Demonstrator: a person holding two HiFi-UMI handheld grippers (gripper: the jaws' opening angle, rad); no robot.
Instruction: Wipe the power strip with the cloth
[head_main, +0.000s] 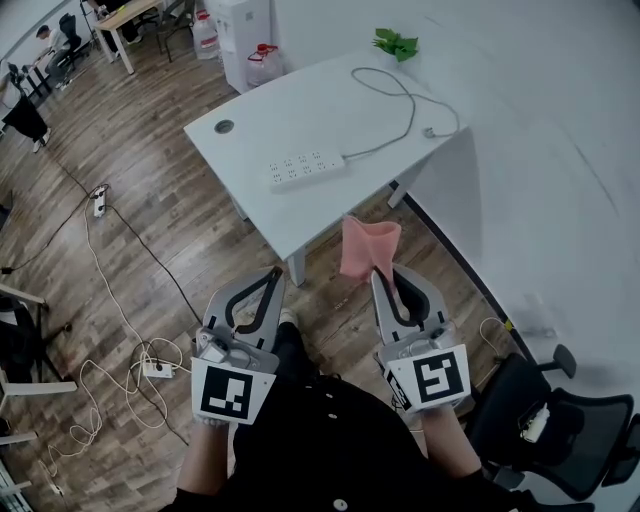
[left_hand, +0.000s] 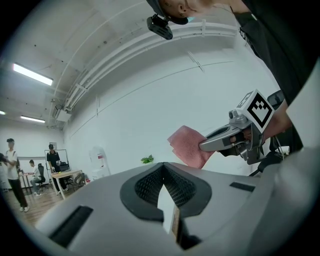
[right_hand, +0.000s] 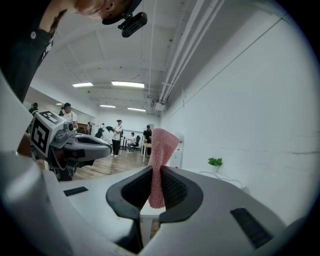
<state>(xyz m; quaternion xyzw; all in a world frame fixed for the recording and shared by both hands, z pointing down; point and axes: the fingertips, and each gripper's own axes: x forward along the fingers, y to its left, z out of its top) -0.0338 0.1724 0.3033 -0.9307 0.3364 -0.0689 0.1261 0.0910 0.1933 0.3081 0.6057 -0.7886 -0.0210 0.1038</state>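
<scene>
Right tool (head_main: 385, 272) was clamped on a pink cloth (head_main: 368, 247), its two jaws pressed together on the lower part of the fabric. The rest of the cloth stood up past the tips as a loose flap. The right gripper view showed the same grip from behind: the cloth (right_hand: 161, 150) was pinched between the dark ribbed pads of the right tool (right_hand: 159, 176).

The left tool (head_main: 272, 275) was closed at its tips and held nothing. It hung level with the other, both raised over the wooden floor (head_main: 120, 150) in front of the person.

The white power strip (head_main: 306, 167) lay flat on the white table (head_main: 300, 105), near the table's front edge and well apart from both tools. Its grey cable (head_main: 410, 110) curled away from its right end. The strip's long side ran across the view from left to right, rising a little toward the right.

From the cloth, the strip lay ahead and somewhat to the left. The empty tool looked slightly nearer to it. I judged that wiping had not begun, and that the cloth would need to travel forward and leftward, then sweep along the strip's length.
</scene>
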